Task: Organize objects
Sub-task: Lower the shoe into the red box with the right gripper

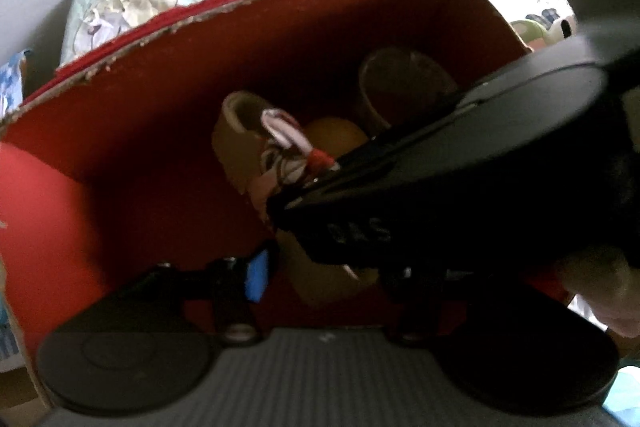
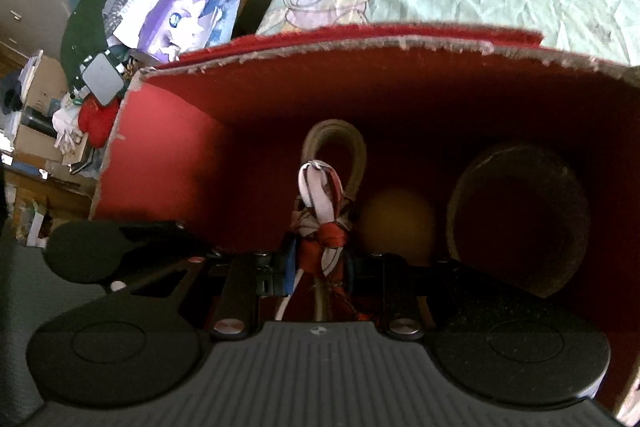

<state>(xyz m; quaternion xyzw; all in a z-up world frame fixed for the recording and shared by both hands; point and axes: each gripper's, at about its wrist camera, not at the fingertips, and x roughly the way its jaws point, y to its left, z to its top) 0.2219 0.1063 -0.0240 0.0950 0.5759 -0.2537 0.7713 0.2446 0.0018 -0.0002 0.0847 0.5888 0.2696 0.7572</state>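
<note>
Woven tan bag (image 2: pixel 352 151) with a red-and-white scarf (image 2: pixel 326 223) sits inside the red box (image 2: pixel 168 147), pinched by the right gripper (image 2: pixel 320 267). Beside it: one yellow ball (image 2: pixel 398 223), one brown bowl (image 2: pixel 520 219). Three items boxed; release appears pending. Left gripper (image 1: pixel 320 271) spread, empty.

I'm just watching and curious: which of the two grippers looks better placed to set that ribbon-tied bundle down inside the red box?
The right. The right gripper is already clamped on the ribbon-tied bundle inside the red box; the left gripper is over the box, apparently holding nothing.
</note>
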